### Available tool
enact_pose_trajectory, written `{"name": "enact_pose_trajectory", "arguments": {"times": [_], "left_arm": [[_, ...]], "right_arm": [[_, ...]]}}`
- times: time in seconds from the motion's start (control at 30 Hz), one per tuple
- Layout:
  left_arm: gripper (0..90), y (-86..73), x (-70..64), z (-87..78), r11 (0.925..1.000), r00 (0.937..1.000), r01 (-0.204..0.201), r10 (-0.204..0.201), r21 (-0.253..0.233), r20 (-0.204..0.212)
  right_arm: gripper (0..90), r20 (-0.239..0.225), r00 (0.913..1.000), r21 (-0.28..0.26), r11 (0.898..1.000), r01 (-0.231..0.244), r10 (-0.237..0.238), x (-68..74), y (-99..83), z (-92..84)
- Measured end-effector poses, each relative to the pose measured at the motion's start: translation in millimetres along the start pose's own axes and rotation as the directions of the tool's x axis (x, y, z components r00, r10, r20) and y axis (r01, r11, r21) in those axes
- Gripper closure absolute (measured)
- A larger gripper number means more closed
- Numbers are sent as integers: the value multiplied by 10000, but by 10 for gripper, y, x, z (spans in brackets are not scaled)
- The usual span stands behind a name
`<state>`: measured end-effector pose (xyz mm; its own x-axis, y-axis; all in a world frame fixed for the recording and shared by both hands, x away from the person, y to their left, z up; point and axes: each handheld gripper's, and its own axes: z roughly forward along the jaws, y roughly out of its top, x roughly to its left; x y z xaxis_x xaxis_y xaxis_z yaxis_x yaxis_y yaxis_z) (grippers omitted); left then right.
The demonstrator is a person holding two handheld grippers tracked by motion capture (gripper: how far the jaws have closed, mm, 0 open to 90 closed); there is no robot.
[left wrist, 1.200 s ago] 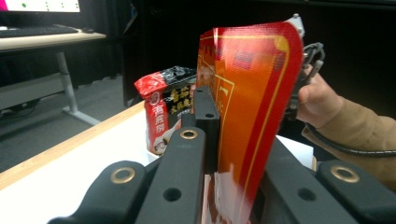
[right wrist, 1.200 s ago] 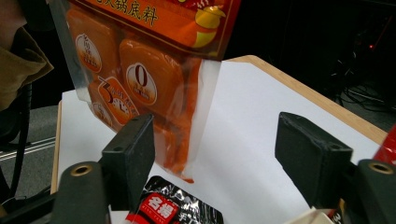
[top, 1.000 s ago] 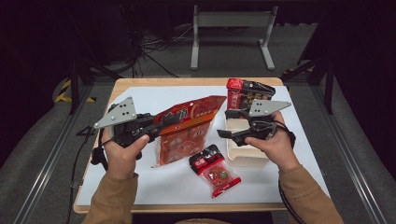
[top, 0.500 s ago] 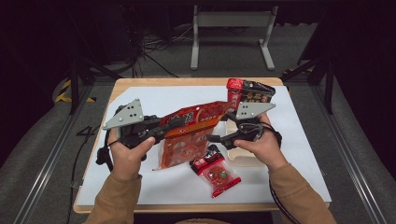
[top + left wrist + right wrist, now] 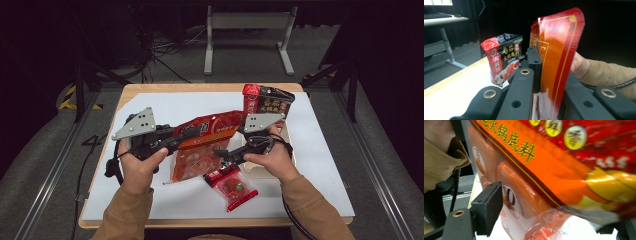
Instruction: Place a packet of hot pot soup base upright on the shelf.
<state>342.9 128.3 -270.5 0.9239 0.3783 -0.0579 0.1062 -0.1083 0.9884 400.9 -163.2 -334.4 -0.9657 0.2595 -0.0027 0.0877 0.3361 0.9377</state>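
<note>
Orange pouch [image 5: 207,137] looks floppy and slick; left gripper [image 5: 186,134] clamps its edge, right gripper [image 5: 220,152] is spread, so grab the seam.

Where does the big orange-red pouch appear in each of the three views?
High view: the orange-red pouch lies centre, above the white sheet.
Left gripper view: it stands upright, centre right, clamped in the tool.
Right gripper view: it spreads over the centre and right, close up.
Shared landmark: the tan sleeve, which shows in all three.

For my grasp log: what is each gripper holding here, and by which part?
The left gripper is shut on the top edge of the orange-red pouch. The right gripper, jaws open beside its lower part, holds nothing.
</note>
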Motion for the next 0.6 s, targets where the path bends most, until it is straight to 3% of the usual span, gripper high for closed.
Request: {"name": "enact_pose_trajectory", "arguments": {"times": [0.37, 0.6], "left_arm": [[900, -1, 0, -6, 10000, 10000, -24, 24, -73, 42], [900, -3, 15, -28, 9998, 10000, -56, 55, -197, -43]], "right_arm": [[204, -473, 9989, 130, 9999, 46, -40, -12, -51, 117], [258, -892, 9960, 57, 10000, -69, 73, -9, -58, 92]]}}
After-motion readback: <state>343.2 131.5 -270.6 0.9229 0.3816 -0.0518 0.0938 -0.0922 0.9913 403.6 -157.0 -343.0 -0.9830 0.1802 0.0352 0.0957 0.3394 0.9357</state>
